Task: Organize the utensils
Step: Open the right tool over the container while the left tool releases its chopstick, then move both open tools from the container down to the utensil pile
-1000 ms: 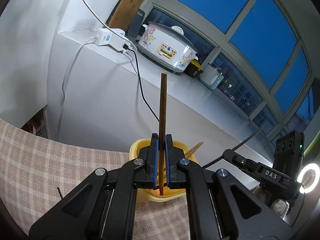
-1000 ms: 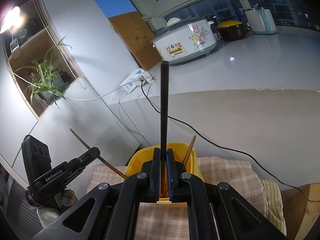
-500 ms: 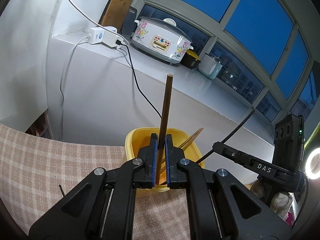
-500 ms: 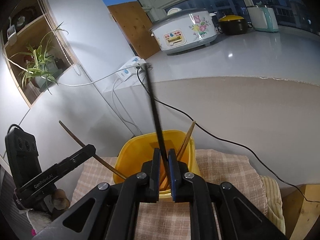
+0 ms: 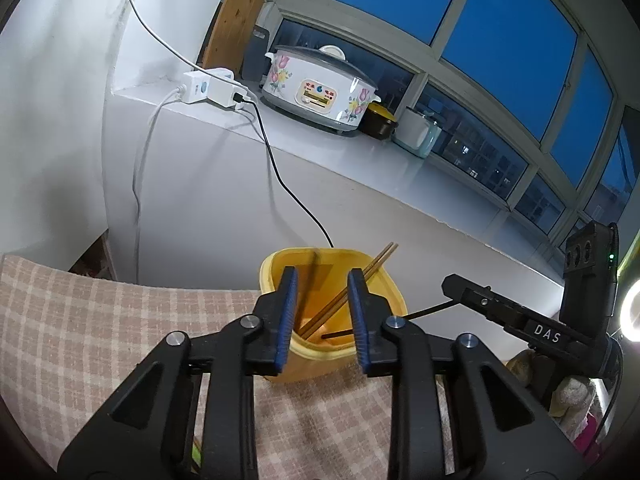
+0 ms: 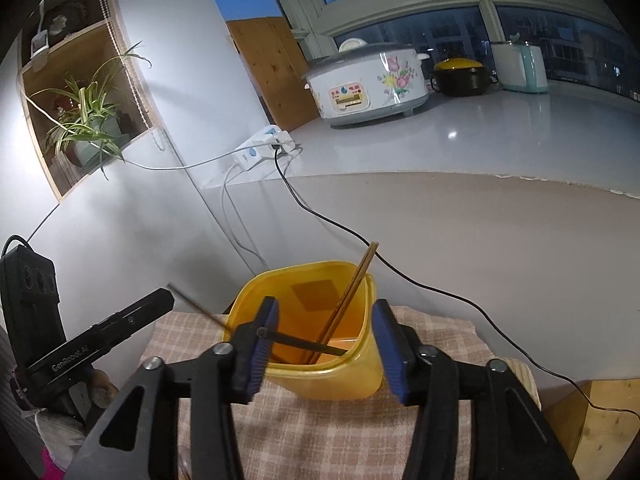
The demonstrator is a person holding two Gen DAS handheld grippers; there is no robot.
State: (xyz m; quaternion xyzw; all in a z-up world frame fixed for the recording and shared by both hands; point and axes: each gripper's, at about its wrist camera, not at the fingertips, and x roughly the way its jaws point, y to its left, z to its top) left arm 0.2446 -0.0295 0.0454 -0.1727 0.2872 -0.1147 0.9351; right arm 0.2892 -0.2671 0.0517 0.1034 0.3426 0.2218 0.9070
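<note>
A yellow tub (image 5: pixel 394 300) (image 6: pixel 360 376) stands on a checked cloth and holds a pair of brown chopsticks (image 5: pixel 362 280) (image 6: pixel 352 292) leaning on its far rim. My left gripper (image 5: pixel 322 320) (image 6: pixel 120 330) hovers at the tub's near rim with its jaws opening. A brown chopstick (image 5: pixel 311 280) (image 6: pixel 198 307), blurred, slants loose between them into the tub. My right gripper (image 6: pixel 325 346) (image 5: pixel 516 320) is also opening over the rim. A black chopstick (image 6: pixel 304 342) (image 5: pixel 340 335) lies slanted in the tub, its top end by the left pad, not pinched.
The checked cloth (image 5: pixel 100 320) covers the table up to a white ledge (image 5: pixel 360 168). On the ledge stand a flowered cooker (image 5: pixel 320 88), a power strip (image 5: pixel 208 88) and pots. A black cable (image 6: pixel 400 272) trails behind the tub. A wooden block (image 6: pixel 592 420) sits at the right.
Both grippers went from shut on upright chopsticks to wide apart. The black chopstick has tipped over into the tub, and the brown one has dropped and slants over the rim.
</note>
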